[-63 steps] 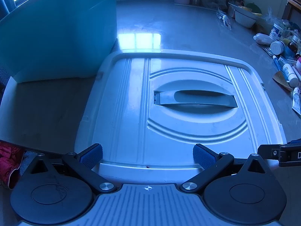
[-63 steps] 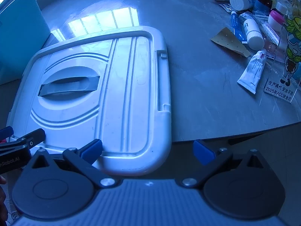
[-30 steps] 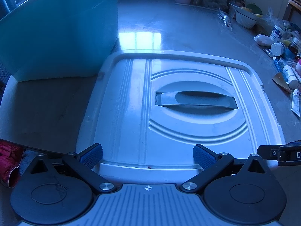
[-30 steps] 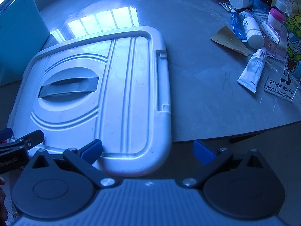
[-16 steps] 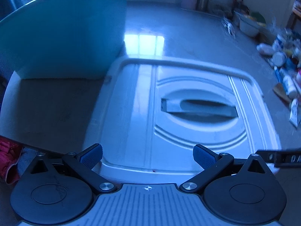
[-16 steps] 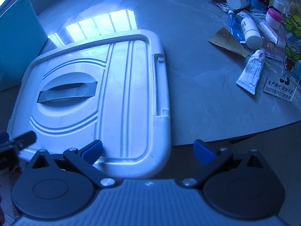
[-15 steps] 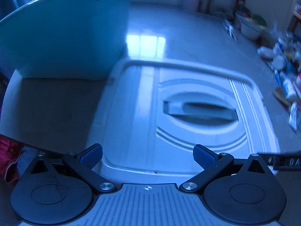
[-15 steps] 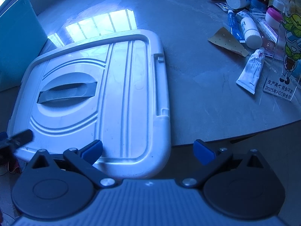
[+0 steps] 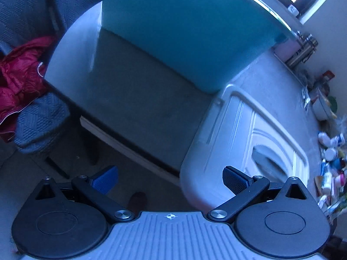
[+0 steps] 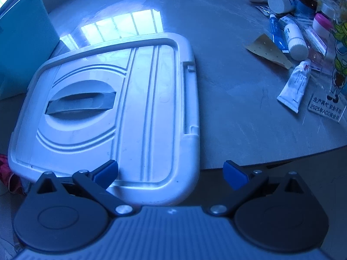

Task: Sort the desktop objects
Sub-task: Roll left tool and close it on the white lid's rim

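A white box lid point(image 10: 138, 108) with a grey recessed handle point(image 10: 80, 104) lies flat on the grey table, its near edge overhanging the table front. My right gripper point(image 10: 171, 173) stands open just before the lid's near right corner, holding nothing. My left gripper point(image 9: 170, 179) is open and empty too, tilted and off the table's left front edge, with the lid point(image 9: 249, 134) to its right. A teal storage bin point(image 9: 184, 28) stands behind it. Small items lie at the right: a white tube point(image 10: 295, 86), a blue tube point(image 10: 275, 32), a white bottle point(image 10: 295, 41).
More bottles and jars point(image 10: 282, 2) crowd the table's far right, with a printed card point(image 10: 325, 108) near the edge. A tan plaster sheet point(image 10: 269, 49) lies beside the tubes. A red garment point(image 9: 19, 78) and a grey chair point(image 9: 41, 121) sit left of the table.
My left gripper has swung left and rolled, from facing the lid to looking past the table's left front edge. My right gripper stays nearly still. Both remain open.
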`<state>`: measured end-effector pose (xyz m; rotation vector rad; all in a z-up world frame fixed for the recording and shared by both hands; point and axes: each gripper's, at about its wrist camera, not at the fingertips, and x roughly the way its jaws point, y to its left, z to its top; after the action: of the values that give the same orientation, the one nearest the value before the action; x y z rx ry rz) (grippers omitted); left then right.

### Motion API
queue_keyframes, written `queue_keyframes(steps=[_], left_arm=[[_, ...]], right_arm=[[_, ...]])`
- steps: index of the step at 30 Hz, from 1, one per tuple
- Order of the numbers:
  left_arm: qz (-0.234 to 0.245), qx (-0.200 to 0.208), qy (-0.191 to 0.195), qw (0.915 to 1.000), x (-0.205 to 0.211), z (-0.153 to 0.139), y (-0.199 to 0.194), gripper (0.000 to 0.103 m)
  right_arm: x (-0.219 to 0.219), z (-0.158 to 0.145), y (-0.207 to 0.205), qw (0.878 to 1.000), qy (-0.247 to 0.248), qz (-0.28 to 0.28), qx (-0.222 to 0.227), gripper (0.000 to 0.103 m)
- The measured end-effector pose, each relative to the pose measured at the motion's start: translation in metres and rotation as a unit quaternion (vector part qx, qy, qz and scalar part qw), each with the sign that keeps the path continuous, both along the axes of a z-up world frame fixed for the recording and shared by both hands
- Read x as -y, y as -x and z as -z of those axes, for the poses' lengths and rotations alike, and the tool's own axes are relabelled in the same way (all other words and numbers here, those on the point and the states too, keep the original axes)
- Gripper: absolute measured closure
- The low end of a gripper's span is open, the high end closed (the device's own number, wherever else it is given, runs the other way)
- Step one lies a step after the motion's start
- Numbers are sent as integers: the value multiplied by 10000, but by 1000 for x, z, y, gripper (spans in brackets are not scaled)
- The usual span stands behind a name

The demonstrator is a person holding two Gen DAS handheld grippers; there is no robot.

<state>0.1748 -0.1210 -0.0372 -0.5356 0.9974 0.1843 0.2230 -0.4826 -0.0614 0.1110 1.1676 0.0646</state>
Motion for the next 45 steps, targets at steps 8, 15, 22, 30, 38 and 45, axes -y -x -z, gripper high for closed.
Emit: queue_keyframes(steps=[8,15,22,30,38,45], left_arm=[[114,-160,139,9997,13,15,-4,0],[129,-299,109,9994,18,24,-2,0],[258,-278,335,9987,27,28,-6,0],[306,-73,1156,9928,26,56,-22,0],[-138,382,1701,9846,29,71,-13,24],[77,248,1713,9849,33,63,-8,31]], right_arm=[[0,-3,3,9994,145,-314,-60,0],[4,-6,0,9987,198,-452,-126,0],[8,-9,-4,9971,218,-697,-195,0],[6,-11,-8,9962,199,-815,-247,0],[10,-12,-6,9971,47,-729,-213,0],[22,-18,3,9992,-338,-221,-51,0]])
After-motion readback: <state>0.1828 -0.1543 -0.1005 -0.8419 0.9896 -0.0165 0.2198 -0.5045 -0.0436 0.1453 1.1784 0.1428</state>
